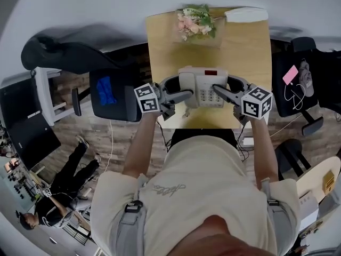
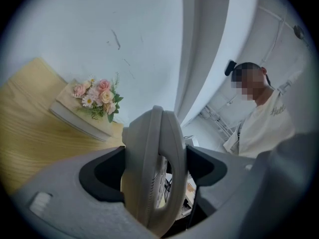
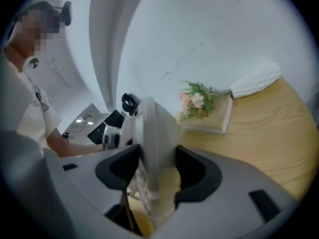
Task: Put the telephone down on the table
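Note:
A light grey desk telephone (image 1: 203, 87) with a keypad and a small red display is held from both sides over the near half of the wooden table (image 1: 165, 44). My left gripper (image 1: 180, 96) is shut on its left edge, where the handset lies. My right gripper (image 1: 222, 93) is shut on its right edge. In the left gripper view the telephone (image 2: 149, 153) stands edge-on between the jaws of the left gripper (image 2: 155, 167). The right gripper view shows the telephone (image 3: 149, 148) the same way in the right gripper (image 3: 157, 172). I cannot tell whether its base touches the table.
A book topped with a bunch of pink flowers (image 1: 196, 23) lies at the table's far edge, with a folded white cloth (image 1: 246, 14) at the far right corner. A black office chair (image 1: 113, 95) stands left of the table. Another chair with a bag (image 1: 297, 84) stands on the right.

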{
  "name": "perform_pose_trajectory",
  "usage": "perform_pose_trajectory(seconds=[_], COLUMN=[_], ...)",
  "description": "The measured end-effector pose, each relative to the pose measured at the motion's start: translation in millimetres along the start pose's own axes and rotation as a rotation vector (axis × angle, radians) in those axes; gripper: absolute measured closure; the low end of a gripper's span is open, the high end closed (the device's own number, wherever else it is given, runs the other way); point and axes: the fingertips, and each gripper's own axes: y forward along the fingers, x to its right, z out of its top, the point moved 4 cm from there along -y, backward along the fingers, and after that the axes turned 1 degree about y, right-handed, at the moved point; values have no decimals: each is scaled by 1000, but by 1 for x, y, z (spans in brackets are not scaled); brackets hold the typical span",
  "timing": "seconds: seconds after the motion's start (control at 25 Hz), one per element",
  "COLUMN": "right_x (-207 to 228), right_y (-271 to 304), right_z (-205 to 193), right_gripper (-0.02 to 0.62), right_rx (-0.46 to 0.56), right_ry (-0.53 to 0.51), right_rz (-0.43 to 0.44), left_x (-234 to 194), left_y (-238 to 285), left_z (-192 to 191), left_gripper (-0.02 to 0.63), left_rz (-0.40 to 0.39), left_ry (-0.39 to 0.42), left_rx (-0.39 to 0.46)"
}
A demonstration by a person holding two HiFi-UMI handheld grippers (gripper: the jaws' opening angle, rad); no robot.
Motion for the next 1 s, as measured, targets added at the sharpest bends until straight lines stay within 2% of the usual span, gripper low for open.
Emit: perform_pose_trajectory(seconds=[0.56, 1.0], right_x=[72, 103], right_y=[28, 41], right_z=[-14, -24], right_gripper=[367, 365], right_rx=[-94, -162], right_ry=[145, 206], right_rz=[-24, -16], left_x=[-76, -103], left_y=[24, 34], left_z=[-17, -28], left_gripper=[219, 219], left_rz=[30, 77], left_ry=[-168, -235], left_rx=[-46, -99])
